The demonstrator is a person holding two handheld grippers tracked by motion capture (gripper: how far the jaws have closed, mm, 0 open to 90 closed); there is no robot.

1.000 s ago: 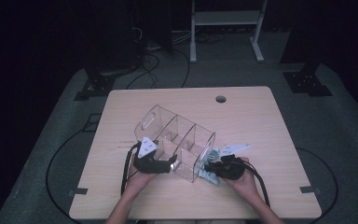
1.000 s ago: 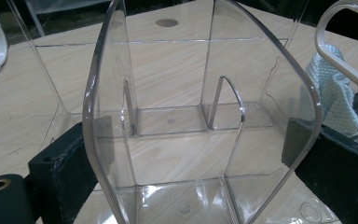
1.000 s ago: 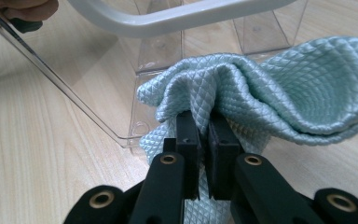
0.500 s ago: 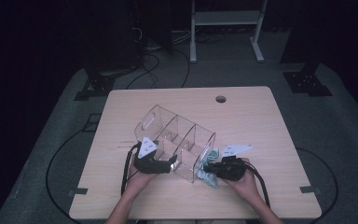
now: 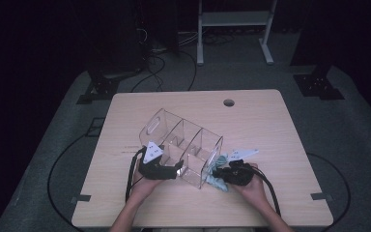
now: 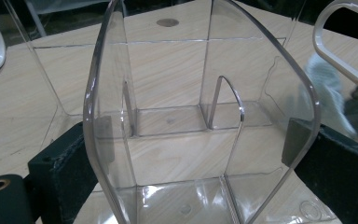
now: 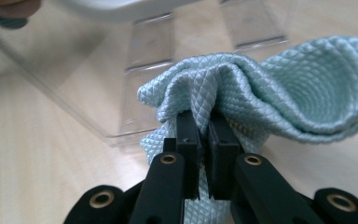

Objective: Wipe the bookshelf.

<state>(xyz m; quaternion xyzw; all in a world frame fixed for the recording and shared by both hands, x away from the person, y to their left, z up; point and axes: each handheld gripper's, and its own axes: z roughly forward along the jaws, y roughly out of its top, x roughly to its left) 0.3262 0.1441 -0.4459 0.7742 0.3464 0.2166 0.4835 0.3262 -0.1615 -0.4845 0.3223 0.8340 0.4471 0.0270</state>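
Note:
A clear plastic organizer (image 5: 183, 140) with several compartments stands in the middle of the wooden table (image 5: 270, 125). My left gripper (image 5: 176, 166) is shut on its near wall. In the left gripper view the two black pads (image 6: 298, 144) press on either side of the organizer's curved clear wall (image 6: 270, 93). My right gripper (image 5: 222, 175) sits at the organizer's right end, shut on a light blue quilted cloth (image 5: 217, 182). In the right gripper view the jaws (image 7: 204, 126) pinch a fold of the cloth (image 7: 270, 88), which bunches up against the clear plastic.
A round cable hole (image 5: 229, 103) lies near the table's far edge. Black cables (image 5: 270, 193) trail from both grippers off the near edge. A white metal stand (image 5: 232, 29) is on the dark floor beyond the table.
The right gripper with the cloth has shifted only slightly at the organizer's end. The left gripper and the organizer have stayed where they were.

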